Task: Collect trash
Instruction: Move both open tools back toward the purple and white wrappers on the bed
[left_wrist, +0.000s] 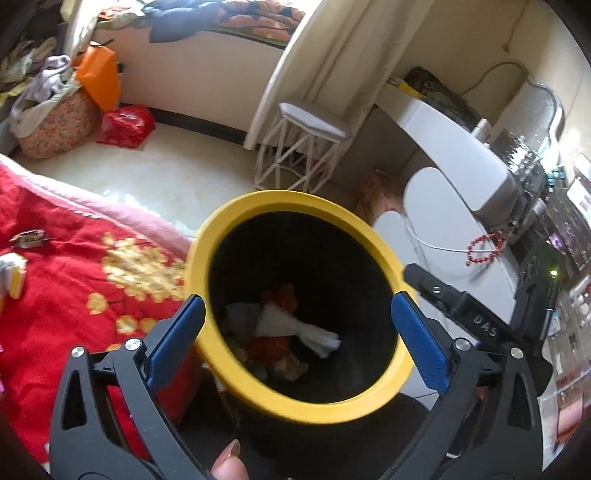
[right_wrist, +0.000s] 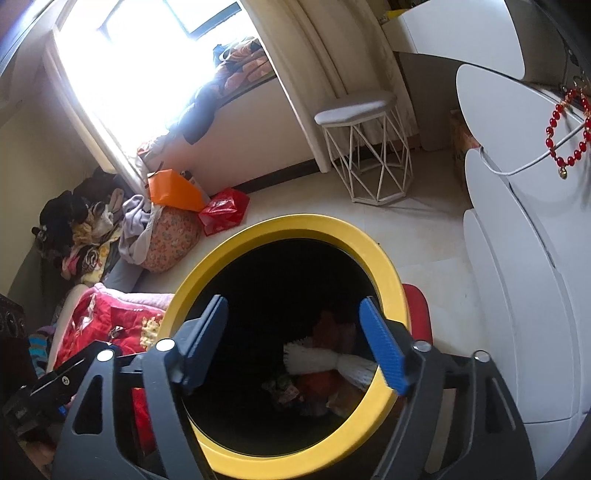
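since both grippers hover over the yellow-rimmed bin, next sensible move is back to the bed for more trash. left gripper wide open, holds nothing; right gripper also spread wide, empty. white foam sleeve and orange scraps lie at the bin bottom, dark so hard to id the rest. small wrapper on the red quilt looks like a candidate, w/ bin beside the bed. pale tile floor, white wire stool, laundry pile by window.

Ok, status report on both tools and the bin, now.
Left tool open, empty, over the bin. Right tool open, empty, same spot. White foam net and scraps inside. Nothing blocking.
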